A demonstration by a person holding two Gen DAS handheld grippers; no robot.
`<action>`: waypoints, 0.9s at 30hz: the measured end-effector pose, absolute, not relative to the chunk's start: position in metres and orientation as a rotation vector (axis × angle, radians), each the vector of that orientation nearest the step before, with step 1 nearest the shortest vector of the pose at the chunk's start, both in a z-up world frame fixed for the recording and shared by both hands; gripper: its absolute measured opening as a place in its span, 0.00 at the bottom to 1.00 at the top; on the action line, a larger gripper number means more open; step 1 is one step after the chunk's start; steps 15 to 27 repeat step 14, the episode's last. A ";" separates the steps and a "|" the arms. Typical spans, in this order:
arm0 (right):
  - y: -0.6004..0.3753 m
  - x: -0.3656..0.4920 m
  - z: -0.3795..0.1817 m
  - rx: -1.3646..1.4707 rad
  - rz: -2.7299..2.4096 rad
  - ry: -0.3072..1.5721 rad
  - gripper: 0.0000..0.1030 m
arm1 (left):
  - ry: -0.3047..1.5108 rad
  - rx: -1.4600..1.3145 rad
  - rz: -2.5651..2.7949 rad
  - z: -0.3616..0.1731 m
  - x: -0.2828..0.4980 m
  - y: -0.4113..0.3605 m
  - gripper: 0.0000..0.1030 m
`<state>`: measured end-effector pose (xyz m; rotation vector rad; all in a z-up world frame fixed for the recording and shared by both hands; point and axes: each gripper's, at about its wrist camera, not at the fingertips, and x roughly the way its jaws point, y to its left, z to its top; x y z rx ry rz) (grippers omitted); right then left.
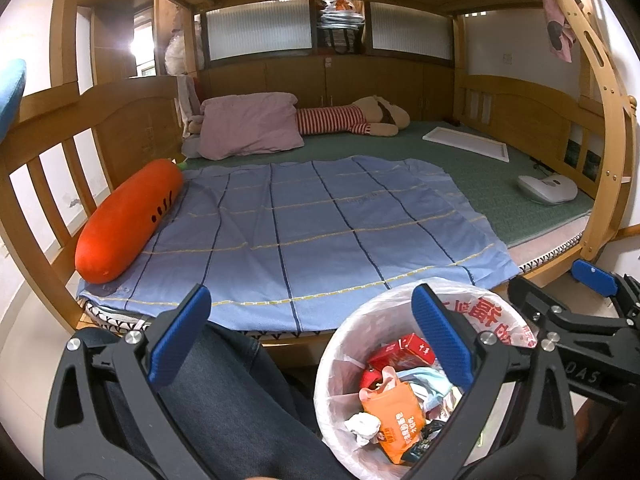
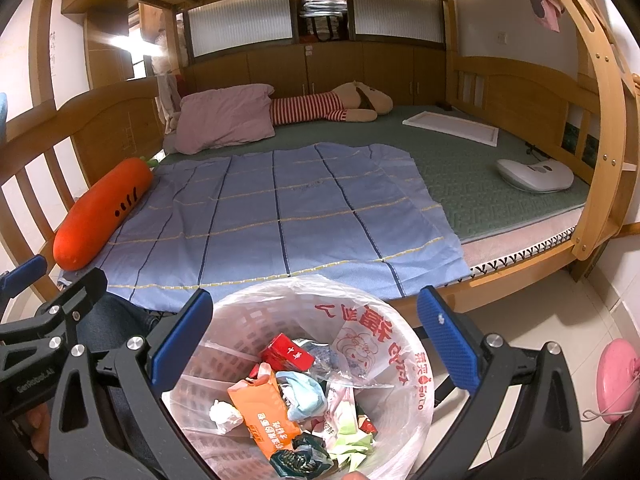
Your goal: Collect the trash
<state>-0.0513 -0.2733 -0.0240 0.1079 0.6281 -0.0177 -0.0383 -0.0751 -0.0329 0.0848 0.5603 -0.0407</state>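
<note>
A: Right gripper (image 2: 316, 332) and left gripper (image 1: 312, 332)?
B: Both spread wide, empty, at frame bottom above the bin (image 2: 400, 412), trash (image 2: 268, 412) inside.
A: Left over?
B: The blue sheet (image 2: 272, 216), mid-frame, looks bare; likely almost finished.

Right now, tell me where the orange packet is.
In both wrist views the orange packet lies in the lined trash bin, beside a crumpled white tissue.

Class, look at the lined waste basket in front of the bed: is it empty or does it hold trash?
It holds trash. The waste basket contains an orange packet, a red carton and crumpled paper, below its rim.
</note>
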 end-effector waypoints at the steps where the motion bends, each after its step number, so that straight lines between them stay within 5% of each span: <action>1: -0.274 -0.052 -0.027 0.108 -0.018 0.628 0.97 | 0.562 0.085 -0.040 -0.034 -0.039 -0.075 0.97; 27: -0.277 -0.052 -0.029 0.107 -0.016 0.629 0.97 | 0.572 0.087 -0.034 -0.033 -0.036 -0.071 0.97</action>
